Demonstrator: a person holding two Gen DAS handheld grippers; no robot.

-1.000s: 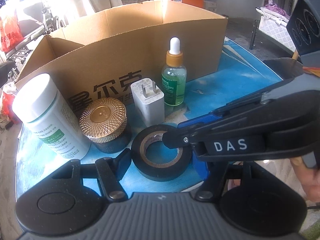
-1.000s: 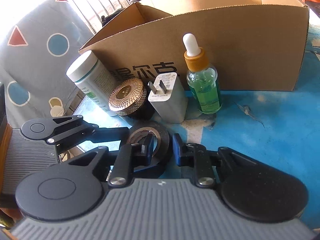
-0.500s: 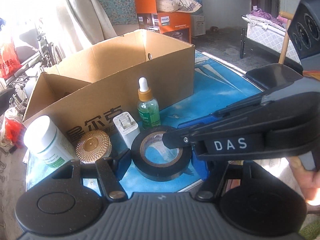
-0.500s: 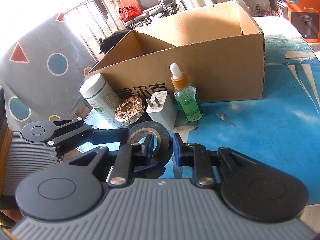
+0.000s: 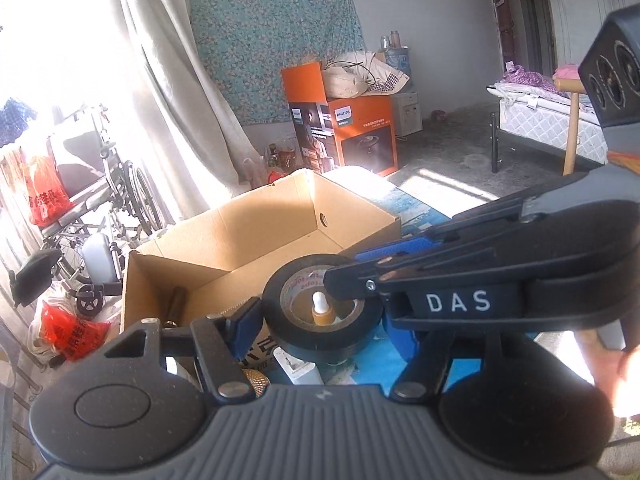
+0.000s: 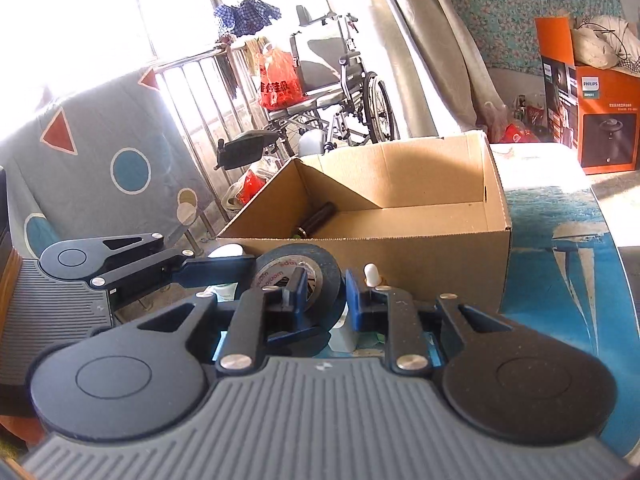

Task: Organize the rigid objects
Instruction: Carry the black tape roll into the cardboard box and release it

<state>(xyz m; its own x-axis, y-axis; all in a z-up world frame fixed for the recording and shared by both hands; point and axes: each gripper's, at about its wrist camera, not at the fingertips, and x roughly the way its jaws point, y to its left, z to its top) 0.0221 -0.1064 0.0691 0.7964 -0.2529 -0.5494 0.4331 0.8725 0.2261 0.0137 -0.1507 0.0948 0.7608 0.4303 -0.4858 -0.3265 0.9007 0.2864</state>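
Tape roll (image 5: 320, 312), black, hangs in the air in front of the cardboard box (image 5: 248, 248), gripped from both sides. Our left gripper (image 5: 316, 320) clamps its outer rim, while our right gripper (image 6: 326, 294) pinches one wall of the ring, one finger through the hole. Through that hole we glimpse only the dropper bottle's (image 5: 320, 312) cap. A dark cylinder (image 6: 316, 220) lies inside the box; we cannot identify it. Other items sit mostly hidden behind our fingers.

wheelchair (image 6: 332, 92) | orange box (image 5: 352, 136) | red bag (image 6: 278, 80) | bed (image 5: 536, 120)
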